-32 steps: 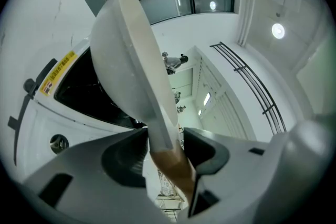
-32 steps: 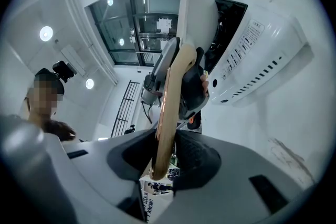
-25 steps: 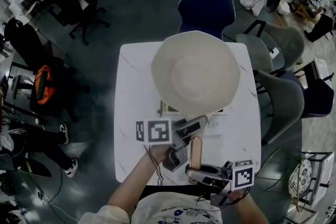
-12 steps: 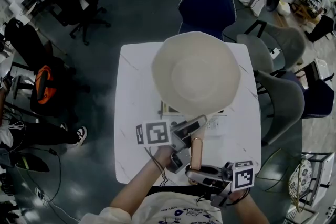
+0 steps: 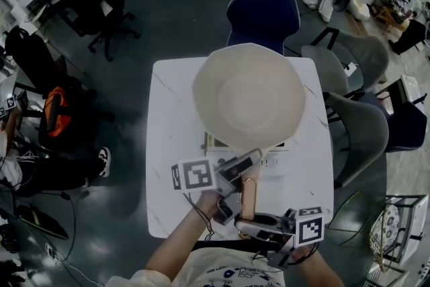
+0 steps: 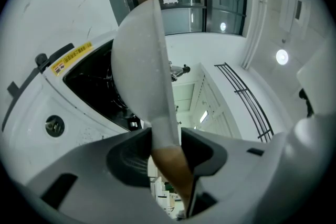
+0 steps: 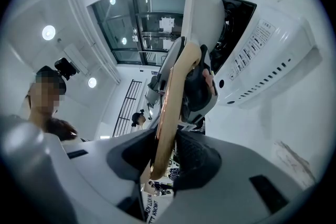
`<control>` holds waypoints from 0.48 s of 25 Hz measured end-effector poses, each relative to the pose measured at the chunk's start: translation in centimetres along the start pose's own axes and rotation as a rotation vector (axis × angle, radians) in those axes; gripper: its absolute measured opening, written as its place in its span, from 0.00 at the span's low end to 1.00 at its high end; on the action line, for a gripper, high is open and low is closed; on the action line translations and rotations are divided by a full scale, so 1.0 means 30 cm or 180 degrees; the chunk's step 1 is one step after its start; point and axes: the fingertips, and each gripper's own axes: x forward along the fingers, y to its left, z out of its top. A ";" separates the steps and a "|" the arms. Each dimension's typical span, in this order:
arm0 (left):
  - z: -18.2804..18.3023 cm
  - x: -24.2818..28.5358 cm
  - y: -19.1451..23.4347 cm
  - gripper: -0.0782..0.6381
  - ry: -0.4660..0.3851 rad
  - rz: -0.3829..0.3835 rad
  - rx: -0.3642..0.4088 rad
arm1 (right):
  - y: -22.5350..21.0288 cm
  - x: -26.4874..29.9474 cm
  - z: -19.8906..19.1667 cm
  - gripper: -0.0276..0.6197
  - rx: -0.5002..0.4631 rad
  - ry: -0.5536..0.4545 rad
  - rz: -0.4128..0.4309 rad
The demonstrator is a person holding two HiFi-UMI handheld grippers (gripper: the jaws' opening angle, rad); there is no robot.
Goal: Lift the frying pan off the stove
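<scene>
Reaching from the frying pan [image 5: 248, 94], over the stove [image 5: 209, 142] at the middle of the counter [image 5: 168, 111], toward the near edge, the handle [image 5: 249, 193] was clenched in both jaws, left gripper [image 5: 247, 161] at its neck nearer the pan, right gripper [image 5: 244, 222] at its wooden end.

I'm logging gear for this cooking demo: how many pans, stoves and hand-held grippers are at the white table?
Frying pan: 1
Stove: 1
Hand-held grippers: 2, the left hand-held gripper, whose jaws have just been closing on the pan handle, and the right hand-held gripper
Total: 4
</scene>
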 end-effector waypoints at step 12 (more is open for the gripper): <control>-0.011 -0.026 -0.024 0.35 -0.0046 -0.0008 -0.0037 | 0.042 0.000 -0.016 0.24 -0.0064 0.0029 0.0048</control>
